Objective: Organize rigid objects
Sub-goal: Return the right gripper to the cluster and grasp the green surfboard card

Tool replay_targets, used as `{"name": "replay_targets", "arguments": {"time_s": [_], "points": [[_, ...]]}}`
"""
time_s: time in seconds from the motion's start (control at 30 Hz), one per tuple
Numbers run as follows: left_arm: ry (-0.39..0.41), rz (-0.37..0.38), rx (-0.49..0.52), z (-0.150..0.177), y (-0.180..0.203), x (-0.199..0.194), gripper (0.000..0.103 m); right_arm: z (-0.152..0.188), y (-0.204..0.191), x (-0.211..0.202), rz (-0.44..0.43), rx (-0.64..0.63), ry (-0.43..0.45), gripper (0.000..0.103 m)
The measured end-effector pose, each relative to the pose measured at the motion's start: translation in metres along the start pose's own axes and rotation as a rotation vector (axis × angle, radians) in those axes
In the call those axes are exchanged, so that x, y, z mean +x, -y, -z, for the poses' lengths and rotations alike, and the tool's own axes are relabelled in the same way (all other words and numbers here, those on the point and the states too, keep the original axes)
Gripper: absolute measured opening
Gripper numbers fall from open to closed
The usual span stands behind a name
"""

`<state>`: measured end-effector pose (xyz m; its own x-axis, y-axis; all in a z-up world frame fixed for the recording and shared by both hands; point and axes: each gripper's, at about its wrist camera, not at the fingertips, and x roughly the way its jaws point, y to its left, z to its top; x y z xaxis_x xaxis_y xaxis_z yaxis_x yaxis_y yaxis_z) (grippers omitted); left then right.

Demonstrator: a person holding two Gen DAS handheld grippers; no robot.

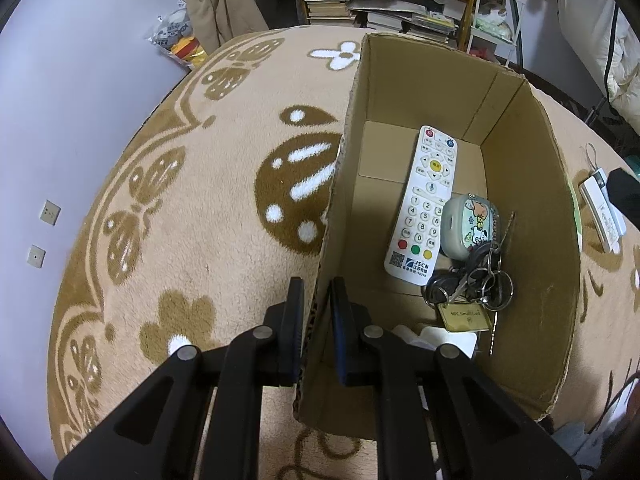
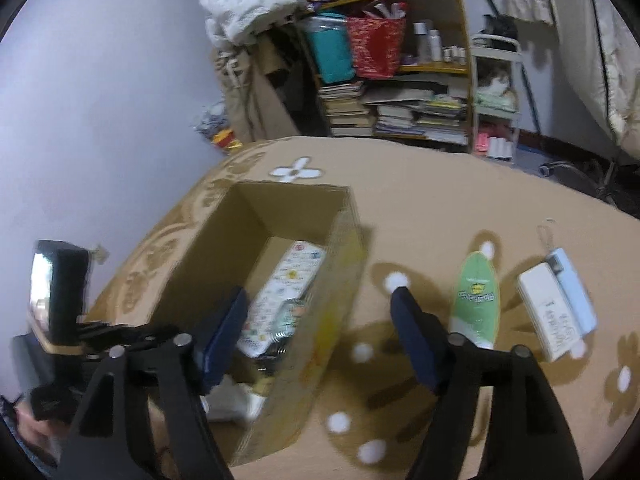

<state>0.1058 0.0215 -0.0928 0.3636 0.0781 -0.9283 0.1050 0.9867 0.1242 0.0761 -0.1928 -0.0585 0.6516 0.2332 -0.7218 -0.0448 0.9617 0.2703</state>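
Left cam: left gripper (image 1: 316,312) pinching the box (image 1: 532,240) wall, w/ remote (image 1: 424,204), keys (image 1: 472,280) + small case (image 1: 470,226) already inside; right cam: right gripper (image 2: 320,344) spread wide, empty, green tube (image 2: 476,300) + white charger (image 2: 556,308) still on the carpet (image 2: 460,200), so roughly halfway imo.

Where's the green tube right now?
Right wrist view: the green tube lies on the carpet outside the cardboard box, to its right, with the white power bank just beyond it.
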Motion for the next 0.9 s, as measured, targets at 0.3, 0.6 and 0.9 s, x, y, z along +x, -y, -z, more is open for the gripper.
{"name": "replay_targets", "arguments": {"time_s": [0.3,0.6,0.9], "points": [[0.011,-0.008,0.001,0.002,0.0,0.0,0.013,0.004,0.04,0.021,0.168,0.023,-0.028,0.095],[0.014,-0.011,0.004,0.003,0.0,0.001,0.013,0.016,0.086,0.049,0.245,0.149,-0.085,0.095],[0.011,0.004,-0.016,0.002,-0.001,0.0,0.013,0.025,0.108,0.071,0.286,0.183,-0.113,0.094]]}}
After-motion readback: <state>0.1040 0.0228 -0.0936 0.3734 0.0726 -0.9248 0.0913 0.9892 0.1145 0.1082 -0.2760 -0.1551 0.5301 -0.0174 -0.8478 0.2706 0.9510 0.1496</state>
